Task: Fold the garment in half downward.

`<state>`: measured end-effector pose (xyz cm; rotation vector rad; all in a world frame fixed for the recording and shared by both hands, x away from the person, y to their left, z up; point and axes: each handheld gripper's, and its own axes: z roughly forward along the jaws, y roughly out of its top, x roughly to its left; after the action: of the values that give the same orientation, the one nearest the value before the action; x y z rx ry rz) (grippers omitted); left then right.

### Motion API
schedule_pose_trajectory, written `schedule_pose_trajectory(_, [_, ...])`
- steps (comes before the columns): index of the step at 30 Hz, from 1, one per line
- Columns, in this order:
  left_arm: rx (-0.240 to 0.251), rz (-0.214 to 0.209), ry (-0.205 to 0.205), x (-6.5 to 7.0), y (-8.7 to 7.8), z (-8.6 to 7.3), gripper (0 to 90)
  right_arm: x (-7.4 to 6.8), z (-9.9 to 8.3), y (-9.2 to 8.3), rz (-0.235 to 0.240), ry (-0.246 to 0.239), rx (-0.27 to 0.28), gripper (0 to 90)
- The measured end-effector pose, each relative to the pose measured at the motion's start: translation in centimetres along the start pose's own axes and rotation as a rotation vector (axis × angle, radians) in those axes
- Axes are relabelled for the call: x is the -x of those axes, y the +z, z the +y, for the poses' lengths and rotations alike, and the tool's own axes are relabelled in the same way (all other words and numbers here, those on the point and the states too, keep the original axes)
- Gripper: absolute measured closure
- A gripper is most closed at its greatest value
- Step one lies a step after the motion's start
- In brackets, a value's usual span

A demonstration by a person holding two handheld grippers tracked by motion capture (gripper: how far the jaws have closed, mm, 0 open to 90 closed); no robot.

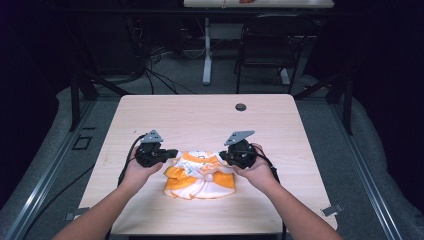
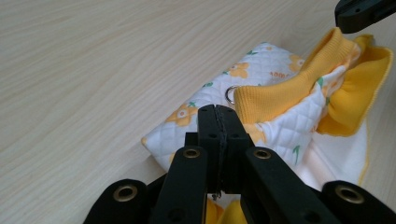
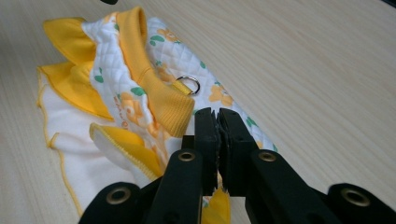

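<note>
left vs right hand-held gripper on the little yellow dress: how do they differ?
The left hand-held gripper pinches the dress at its left end; the right hand-held gripper pinches the right end. In the left gripper view the metal ring lies right of the jaws; in the right gripper view it lies left. The right gripper's grey plate is more tilted. Both jaws are shut on quilted fabric, low over the table.

Quilted white floral cloth garment (image 2: 261,70) with ribbed yellow knit collar (image 3: 154,88) and shiny metal ring (image 3: 188,85) lies on matt pale wood-grain table (image 1: 200,112).
</note>
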<state>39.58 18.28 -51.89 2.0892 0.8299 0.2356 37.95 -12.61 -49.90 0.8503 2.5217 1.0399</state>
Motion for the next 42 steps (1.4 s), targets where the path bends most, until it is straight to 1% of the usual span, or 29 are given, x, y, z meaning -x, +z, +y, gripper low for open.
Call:
schedule_pose_trajectory(1, [0.0,0.0,0.0,0.0,0.0,0.0,89.6,0.0,0.0,0.0,0.0,0.0,0.0,86.3])
schedule_pose_trajectory(2, [-0.008,-0.015,-0.009,0.2,0.5,-0.1,89.6,-0.2,-0.1,0.6,0.007,0.001,-0.012,86.6])
schedule_pose_trajectory(4, [-0.014,-0.019,-0.001,0.3,0.6,-0.2,89.6,-0.5,-0.2,0.9,0.014,-0.006,-0.02,86.9])
schedule_pose_trajectory(5, [-0.012,-0.023,0.005,0.5,0.6,-0.2,89.6,-0.5,-0.2,0.9,0.014,-0.006,-0.02,86.9])
schedule_pose_trajectory(6, [-0.014,-0.036,0.01,0.7,0.6,-0.3,89.6,-0.7,-0.3,0.9,0.026,-0.011,-0.022,86.9])
schedule_pose_trajectory(7, [-0.014,-0.036,0.01,0.7,0.6,-0.3,89.6,-0.7,-0.3,0.9,0.026,-0.011,-0.022,86.9])
schedule_pose_trajectory(8, [-0.01,-0.037,0.01,0.8,0.5,-0.3,89.6,-1.1,-0.4,0.9,0.035,-0.017,-0.021,86.9])
schedule_pose_trajectory(11, [-0.013,-0.053,0.018,1.3,0.2,-0.6,89.6,-1.4,-0.6,0.8,0.047,-0.023,-0.02,87.0])
schedule_pose_trajectory(12, [-0.015,-0.065,0.025,1.6,0.0,-0.8,89.7,-1.9,-0.9,0.6,0.059,-0.032,-0.027,87.2])
schedule_pose_trajectory(13, [-0.015,-0.065,0.025,1.6,0.0,-0.8,89.7,-1.9,-0.9,0.6,0.059,-0.032,-0.027,87.2])
schedule_pose_trajectory(14, [-0.016,-0.081,0.031,2.0,-0.2,-1.2,89.7,-2.3,-1.2,0.4,0.07,-0.043,-0.032,87.2])
schedule_pose_trajectory(15, [-0.016,-0.081,0.031,2.0,-0.2,-1.2,89.7,-2.3,-1.2,0.4,0.07,-0.043,-0.032,87.2])
schedule_pose_trajectory(16, [-0.014,-0.089,0.032,2.3,-0.3,-1.4,89.7,-2.8,-1.7,0.3,0.08,-0.046,-0.035,87.2])
schedule_pose_trajectory(17, [-0.015,-0.094,0.033,2.5,-0.3,-1.5,89.7,-2.8,-1.7,0.3,0.08,-0.046,-0.035,87.2])
schedule_pose_trajectory(20, [-0.029,-0.113,0.043,3.1,-0.5,-2.2,89.6,-3.3,-2.4,0.2,0.097,-0.052,-0.04,87.2])
schedule_pose_trajectory(21, [-0.032,-0.116,0.04,3.2,-0.5,-2.4,89.7,-3.5,-2.7,0.1,0.102,-0.058,-0.05,87.2])
schedule_pose_trajectory(22, [-0.043,-0.131,0.031,3.5,-0.4,-2.9,89.6,-3.8,-3.1,0.2,0.111,-0.055,-0.05,87.2])
schedule_pose_trajectory(24, [-0.049,-0.134,0.034,3.7,-0.4,-3.3,89.6,-4.1,-3.6,0.3,0.129,-0.045,-0.049,87.2])
schedule_pose_trajectory(26, [-0.058,-0.132,0.041,3.8,-0.4,-3.5,89.7,-4.3,-3.8,0.4,0.127,-0.043,-0.044,87.2])
schedule_pose_trajectory(27, [-0.06,-0.128,0.041,3.9,-0.3,-3.6,89.7,-4.4,-4.0,0.4,0.137,-0.041,-0.048,87.2])
schedule_pose_trajectory(28, [-0.075,-0.128,0.051,4.0,-0.3,-4.0,89.7,-4.6,-4.3,0.4,0.143,-0.041,-0.049,87.1])
schedule_pose_trajectory(32, [-0.09,-0.127,0.057,4.1,-0.1,-4.6,89.7,-5.0,-4.8,0.6,0.152,-0.036,-0.053,86.8])
schedule_pose_trajectory(33, [-0.093,-0.128,0.059,4.2,-0.1,-4.8,89.6,-5.1,-5.0,0.6,0.158,-0.035,-0.058,86.6])
schedule_pose_trajectory(34, [-0.102,-0.128,0.064,4.3,0.0,-5.2,89.5,-5.3,-5.3,0.7,0.155,-0.045,-0.073,86.4])
schedule_pose_trajectory(35, [-0.103,-0.127,0.06,4.4,0.1,-5.4,89.5,-5.4,-5.5,0.9,0.167,-0.039,-0.072,86.3])
schedule_pose_trajectory(36, [-0.111,-0.121,0.061,4.4,0.2,-5.6,89.4,-5.5,-5.7,1.0,0.167,-0.034,-0.072,86.2])
schedule_pose_trajectory(37, [-0.113,-0.118,0.06,4.4,0.4,-5.8,89.4,-5.6,-5.8,1.1,0.167,-0.048,-0.09,86.2])
schedule_pose_trajectory(38, [-0.125,-0.117,0.066,4.4,0.4,-6.0,89.3,-5.7,-6.0,1.3,0.168,-0.041,-0.089,86.2])
schedule_pose_trajectory(42, [-0.123,-0.109,0.059,4.3,0.7,-6.3,89.2,-5.9,-6.5,1.7,0.172,-0.035,-0.087,86.5])
